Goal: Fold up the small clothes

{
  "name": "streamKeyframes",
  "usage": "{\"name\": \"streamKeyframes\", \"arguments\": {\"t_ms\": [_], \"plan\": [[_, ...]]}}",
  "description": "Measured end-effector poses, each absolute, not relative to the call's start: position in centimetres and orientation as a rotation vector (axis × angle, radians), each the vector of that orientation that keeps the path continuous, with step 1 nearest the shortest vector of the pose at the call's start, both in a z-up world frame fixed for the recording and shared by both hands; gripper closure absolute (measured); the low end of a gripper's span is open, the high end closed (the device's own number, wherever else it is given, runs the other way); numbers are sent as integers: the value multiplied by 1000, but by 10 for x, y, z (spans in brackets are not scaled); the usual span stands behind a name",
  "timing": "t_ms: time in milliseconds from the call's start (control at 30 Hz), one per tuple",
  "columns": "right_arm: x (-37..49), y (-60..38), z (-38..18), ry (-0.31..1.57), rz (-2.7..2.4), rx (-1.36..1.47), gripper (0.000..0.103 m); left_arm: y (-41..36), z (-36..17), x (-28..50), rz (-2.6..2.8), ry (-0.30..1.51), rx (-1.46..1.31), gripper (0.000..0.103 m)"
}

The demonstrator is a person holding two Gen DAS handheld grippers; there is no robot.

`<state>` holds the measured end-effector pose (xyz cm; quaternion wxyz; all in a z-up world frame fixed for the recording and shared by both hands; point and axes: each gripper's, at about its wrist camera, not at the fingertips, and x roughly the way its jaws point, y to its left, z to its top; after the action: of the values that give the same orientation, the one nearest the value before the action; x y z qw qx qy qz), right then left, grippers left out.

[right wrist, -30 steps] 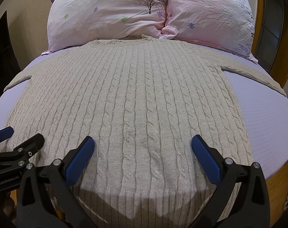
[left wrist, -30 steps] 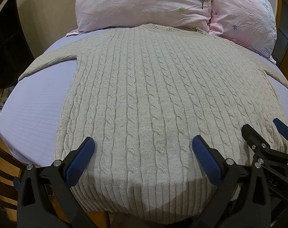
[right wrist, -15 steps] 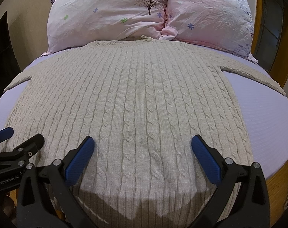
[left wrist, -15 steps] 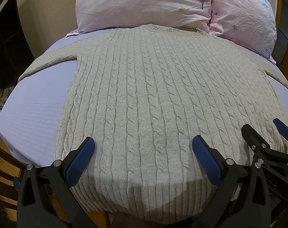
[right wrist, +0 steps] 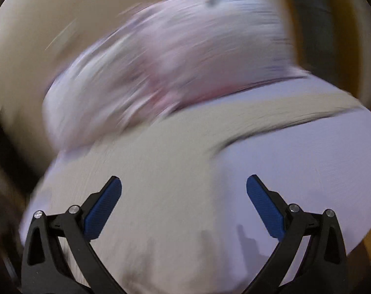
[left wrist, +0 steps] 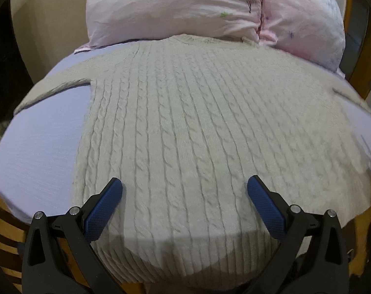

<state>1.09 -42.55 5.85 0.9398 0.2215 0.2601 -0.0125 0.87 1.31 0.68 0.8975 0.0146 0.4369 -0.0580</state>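
A beige cable-knit sweater [left wrist: 197, 127] lies flat, front up, on a lavender bed sheet [left wrist: 38, 147], collar toward the pillows, sleeves spread out. My left gripper [left wrist: 184, 191] is open and empty above the sweater's hem. My right gripper [right wrist: 184, 191] is open and empty above the sweater's right side [right wrist: 161, 171], near its right sleeve [right wrist: 283, 115]. The right wrist view is heavily blurred. The right gripper is out of the left wrist view.
Two pink flowered pillows [left wrist: 173, 7] lie at the head of the bed, touching the sweater's collar; they also show blurred in the right wrist view [right wrist: 173, 56]. A wooden bed frame [left wrist: 362, 56] rises at the right. A dark chair [left wrist: 4, 232] stands at the lower left.
The right gripper has swung quickly to the right toward the sweater's right sleeve and left the left wrist view. The left gripper has shifted slightly. Both stayed open.
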Motion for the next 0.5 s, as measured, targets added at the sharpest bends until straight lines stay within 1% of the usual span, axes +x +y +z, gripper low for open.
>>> {"name": "streamKeyframes", "arguments": {"t_ms": [67,100,133,233,300,400,433,467,500], "plan": [[31,-499,62,539,-185,579,18,31,19,14,-164,842,-57,1],[40,-522,60,559,-238,619,33,37,23,17,-174,813,-80,1],[51,-552,54,586,-299,686,40,48,30,20,-189,757,-117,1],[74,-626,30,643,-421,914,47,76,41,32,-186,667,-184,1],[86,-658,16,648,-470,1016,48,91,46,41,-161,657,-201,1],[102,-679,3,659,-504,1080,50,121,48,59,-113,657,-242,1],[108,-686,-4,662,-510,1111,53,137,49,67,-85,651,-278,1],[110,-691,-7,638,-507,1130,55,148,48,67,-72,643,-303,1],[113,-693,-8,622,-518,1133,66,156,48,66,-62,636,-325,1]]}}
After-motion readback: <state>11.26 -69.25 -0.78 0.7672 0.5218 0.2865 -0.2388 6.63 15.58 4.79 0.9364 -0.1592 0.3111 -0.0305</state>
